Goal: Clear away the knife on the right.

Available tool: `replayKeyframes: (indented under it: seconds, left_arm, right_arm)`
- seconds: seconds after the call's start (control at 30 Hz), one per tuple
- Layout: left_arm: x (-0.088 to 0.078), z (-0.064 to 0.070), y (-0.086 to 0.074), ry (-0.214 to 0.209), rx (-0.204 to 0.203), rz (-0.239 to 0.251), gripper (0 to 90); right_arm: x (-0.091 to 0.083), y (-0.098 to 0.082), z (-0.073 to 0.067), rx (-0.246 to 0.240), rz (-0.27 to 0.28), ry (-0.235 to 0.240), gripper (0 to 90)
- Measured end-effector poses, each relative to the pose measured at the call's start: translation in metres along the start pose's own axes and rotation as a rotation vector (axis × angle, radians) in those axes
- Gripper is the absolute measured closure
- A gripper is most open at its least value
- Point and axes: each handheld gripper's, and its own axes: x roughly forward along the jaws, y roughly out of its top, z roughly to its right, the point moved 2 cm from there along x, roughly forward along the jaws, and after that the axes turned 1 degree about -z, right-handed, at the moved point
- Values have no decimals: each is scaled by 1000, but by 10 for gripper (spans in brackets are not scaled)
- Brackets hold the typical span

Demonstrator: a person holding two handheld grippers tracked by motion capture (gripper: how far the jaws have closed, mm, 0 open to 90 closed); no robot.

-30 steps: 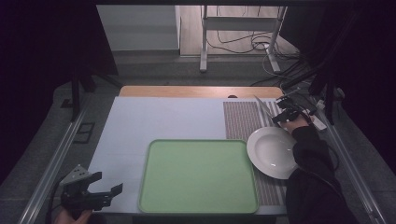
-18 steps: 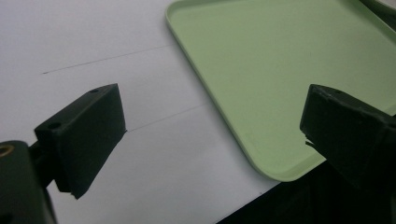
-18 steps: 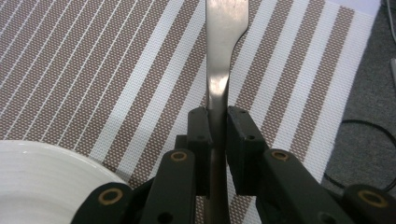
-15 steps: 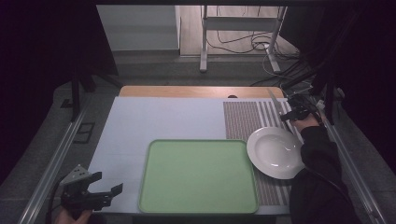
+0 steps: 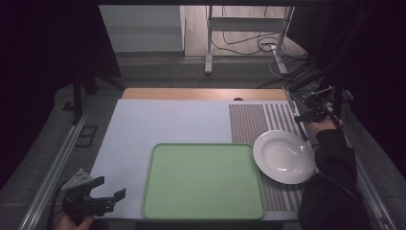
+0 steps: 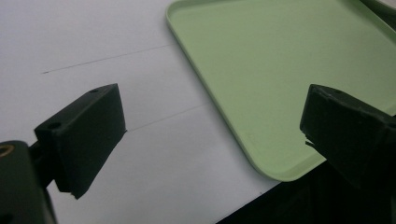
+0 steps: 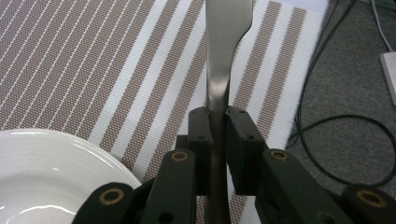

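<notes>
Nearest the person, the left gripper [image 5: 93, 199] hangs over the front left corner of the counter, its jaws spread wide with nothing between them; in the left gripper view they frame bare white sheet and the near corner of the pale green rectangular plastic tray [image 6: 280, 79]. That tray [image 5: 203, 179] lies flat at the front middle of the counter and carries nothing.

Just right of the tray, touching or almost touching its edge, sits the round white ceramic plate [image 5: 284, 156] on the brown-and-white striped woven placemat [image 5: 261, 120]. The plate is also bare.

Farther back, at the right edge of the placemat, the right gripper [image 5: 313, 112] has its jaws pressed tight on the flat handle of a shiny steel piece of cutlery [image 7: 223, 60]. In the right gripper view the handle rises straight up between the pads, above the striped mat and beside the plate's rim [image 7: 60, 154]. Its working end is out of frame, so I cannot tell whether it is a fork, knife or spoon.

My reading is that the setting is at an early stage: plate down, one utensil picked up and not yet laid, tray unused. Placing the cutlery beside the plate seems to be what remains.

No brand, label or legible writing shows on any item.
</notes>
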Motion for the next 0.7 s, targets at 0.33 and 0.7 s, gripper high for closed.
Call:
replayKeyframes:
  seconds: [0.33,0.7]
  left_arm:
    - [0,0,0,2,1,-3,63]
    - [0,0,0,4,1,-4,63]
  right_arm:
    - [-25,-6,1,16,13,31,814]
    - [-39,-8,-28,-19,26,95,813]
